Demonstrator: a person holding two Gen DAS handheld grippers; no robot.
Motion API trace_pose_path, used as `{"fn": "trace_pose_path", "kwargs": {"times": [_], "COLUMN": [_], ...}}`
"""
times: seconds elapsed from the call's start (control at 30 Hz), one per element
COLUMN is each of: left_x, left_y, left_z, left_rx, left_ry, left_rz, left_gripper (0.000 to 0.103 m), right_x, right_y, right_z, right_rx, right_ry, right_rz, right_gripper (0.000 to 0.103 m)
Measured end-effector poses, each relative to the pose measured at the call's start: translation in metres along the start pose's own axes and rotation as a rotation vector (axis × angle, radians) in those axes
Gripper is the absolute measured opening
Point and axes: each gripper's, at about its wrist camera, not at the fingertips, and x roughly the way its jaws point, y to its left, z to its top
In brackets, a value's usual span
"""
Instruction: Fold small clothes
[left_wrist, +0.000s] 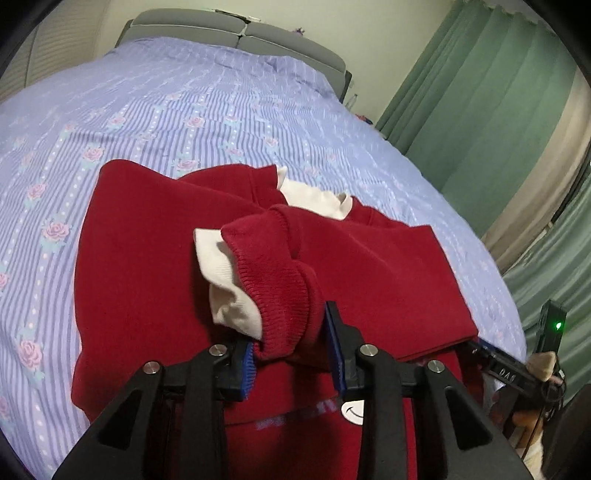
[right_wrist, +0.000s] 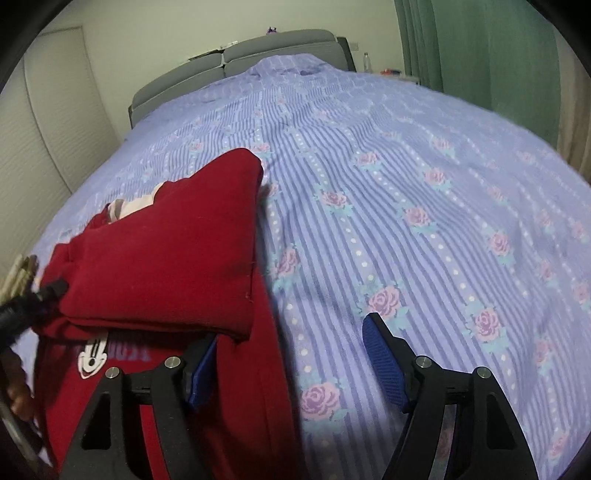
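Note:
A small red sweatshirt with a white inner collar lies on the bed, both sides folded inward. My left gripper is shut on the red ribbed sleeve cuff with its white inner cuff, over the middle of the garment. In the right wrist view the sweatshirt lies at the lower left, a white printed logo showing. My right gripper is open and empty at the garment's right edge; its left finger sits over the red cloth, the right finger over the sheet.
The bed has a lilac striped sheet with roses and a grey headboard. Green curtains hang on the right. The right gripper's body with a green light shows at the lower right of the left wrist view.

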Motion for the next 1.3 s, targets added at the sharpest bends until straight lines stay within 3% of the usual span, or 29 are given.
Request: {"fn": "trace_pose_path", "kwargs": {"times": [0.07, 0.13, 0.17, 0.27, 0.43, 0.57, 0.73, 0.9, 1.03, 1.23, 1.3], "left_x": [-0.001, -0.008, -0.017, -0.052, -0.111, -0.152, -0.184, -0.193, -0.196, -0.188, -0.179], "left_y": [-0.006, -0.013, -0.017, -0.029, -0.050, -0.051, -0.047, -0.042, -0.034, -0.013, -0.007], "left_z": [0.001, 0.002, 0.003, 0.000, -0.029, -0.064, -0.110, -0.147, -0.170, -0.190, -0.193], "left_rx": [0.041, 0.069, 0.082, 0.128, 0.203, 0.160, 0.129, 0.145, 0.152, 0.092, 0.065], "left_ry": [0.020, 0.032, 0.020, -0.055, -0.109, -0.121, -0.135, -0.107, -0.100, -0.024, 0.016], "left_rz": [0.026, 0.069, 0.102, 0.144, 0.196, 0.193, 0.200, 0.228, 0.239, 0.199, 0.183], "left_gripper": [0.043, 0.055, 0.061, 0.068, 0.070, 0.072, 0.077, 0.077, 0.077, 0.075, 0.067], "right_x": [0.001, -0.001, -0.003, -0.028, -0.098, -0.137, -0.172, -0.182, -0.177, -0.163, -0.156], "right_y": [0.002, 0.009, 0.012, 0.022, 0.040, 0.059, 0.069, 0.058, 0.052, 0.031, 0.027], "right_z": [0.001, 0.001, 0.001, 0.000, -0.018, -0.040, -0.088, -0.135, -0.165, -0.172, -0.175], "right_rx": [-0.015, -0.045, -0.053, -0.060, 0.008, -0.020, -0.021, 0.043, 0.020, 0.122, 0.146], "right_ry": [0.007, 0.021, 0.034, 0.046, -0.106, -0.179, -0.223, -0.215, -0.177, -0.104, -0.066], "right_rz": [-0.008, -0.037, -0.051, -0.106, -0.091, -0.153, -0.132, -0.107, -0.133, -0.076, -0.073], "right_gripper": [0.072, 0.072, 0.072, 0.074, 0.074, 0.074, 0.074, 0.074, 0.074, 0.074, 0.071]}}
